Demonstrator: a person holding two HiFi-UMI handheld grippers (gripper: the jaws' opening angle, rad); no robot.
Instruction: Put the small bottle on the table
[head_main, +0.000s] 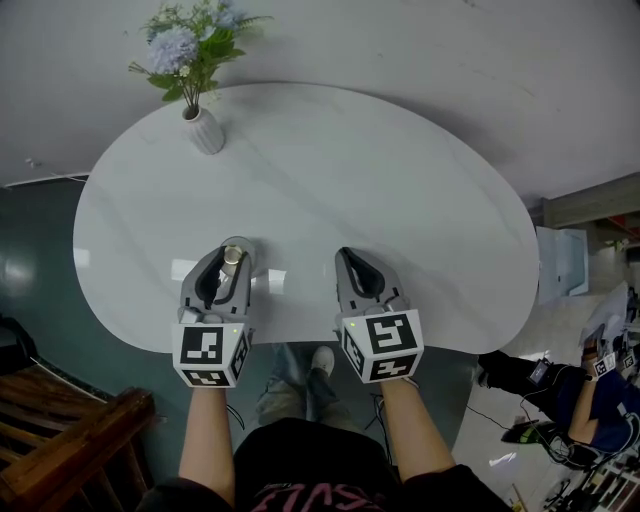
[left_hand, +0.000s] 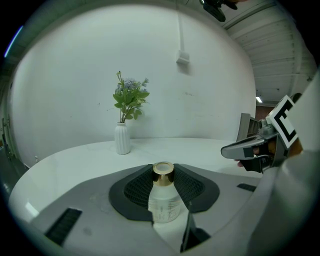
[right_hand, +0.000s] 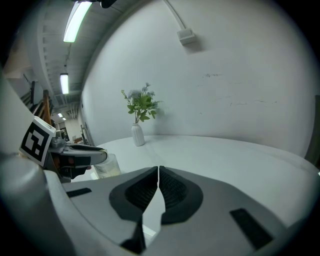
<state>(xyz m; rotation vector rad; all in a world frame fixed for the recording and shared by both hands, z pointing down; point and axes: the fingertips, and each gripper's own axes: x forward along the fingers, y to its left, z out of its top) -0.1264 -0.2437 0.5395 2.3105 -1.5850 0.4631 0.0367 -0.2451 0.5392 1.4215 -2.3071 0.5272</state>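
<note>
Hiding small bottle (left_hand: 163, 200) sides: left gripper (head_main: 231, 263)

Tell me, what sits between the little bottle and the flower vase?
Nothing: the head view shows only bare white table between the small bottle and the vase.

- bottle (left_hand: 163, 200): frosted clear glass, gold cap
- surface (head_main: 330, 190): white, faintly marbled
- vase (head_main: 206, 131): white, ribbed; flowers (head_main: 190, 45) pale blue, green leaves
- left tool (head_main: 232, 252), right tool (head_main: 346, 256): grey, black pads, black-and-white markers
</note>
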